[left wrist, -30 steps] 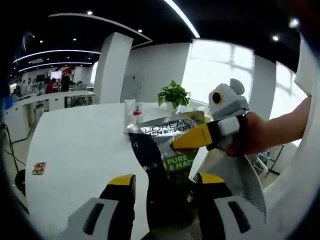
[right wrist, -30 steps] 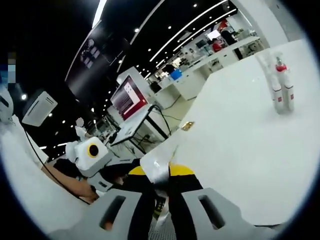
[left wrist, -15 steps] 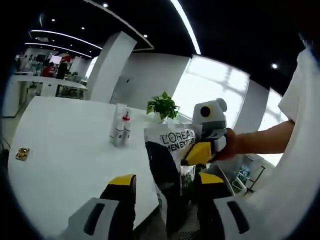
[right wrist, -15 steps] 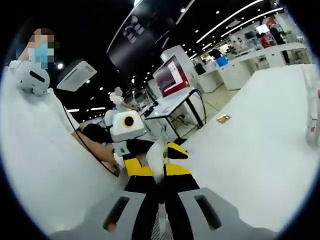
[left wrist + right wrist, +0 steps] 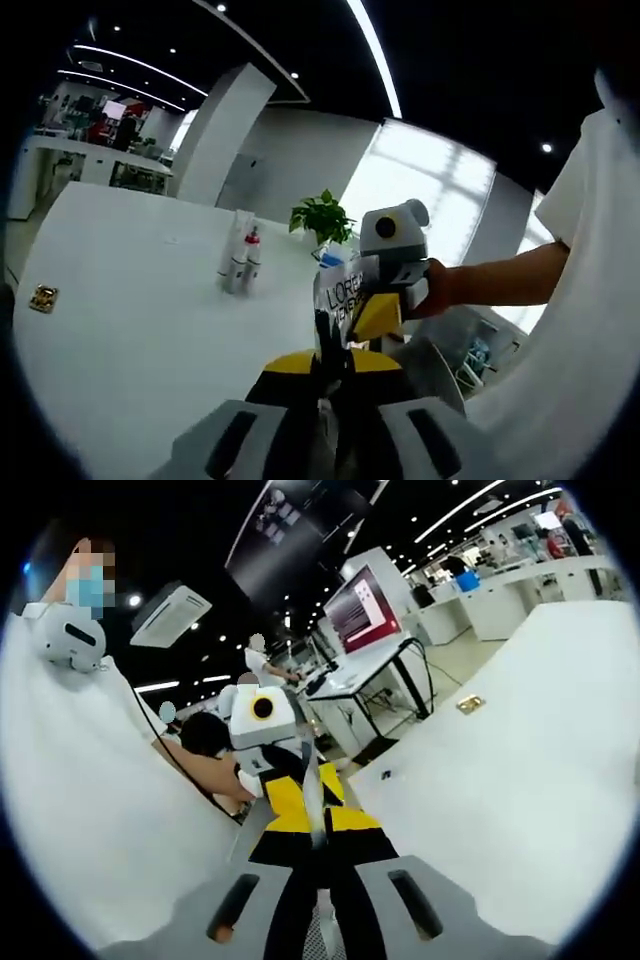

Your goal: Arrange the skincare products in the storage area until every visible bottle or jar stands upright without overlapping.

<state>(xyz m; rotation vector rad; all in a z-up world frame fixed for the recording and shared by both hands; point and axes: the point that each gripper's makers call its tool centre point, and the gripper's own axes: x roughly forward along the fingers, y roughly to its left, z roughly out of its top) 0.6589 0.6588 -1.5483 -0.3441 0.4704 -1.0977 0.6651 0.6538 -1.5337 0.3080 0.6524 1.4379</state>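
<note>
Since a moment ago the left gripper (image 5: 330, 362) closed its fingers on the L'Oreal pouch (image 5: 340, 296); right gripper (image 5: 310, 820) pinches probably its other edge. Bottles (image 5: 239, 264) stand on the tabletop (image 5: 130, 310) beyond the fingers.

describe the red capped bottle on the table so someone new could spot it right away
On the big white table, look toward the potted green plant at its far edge. Short of it stands a tight cluster of slim upright bottles; the red-capped bottle is the one on the plant side, the only one with a red top.
</note>
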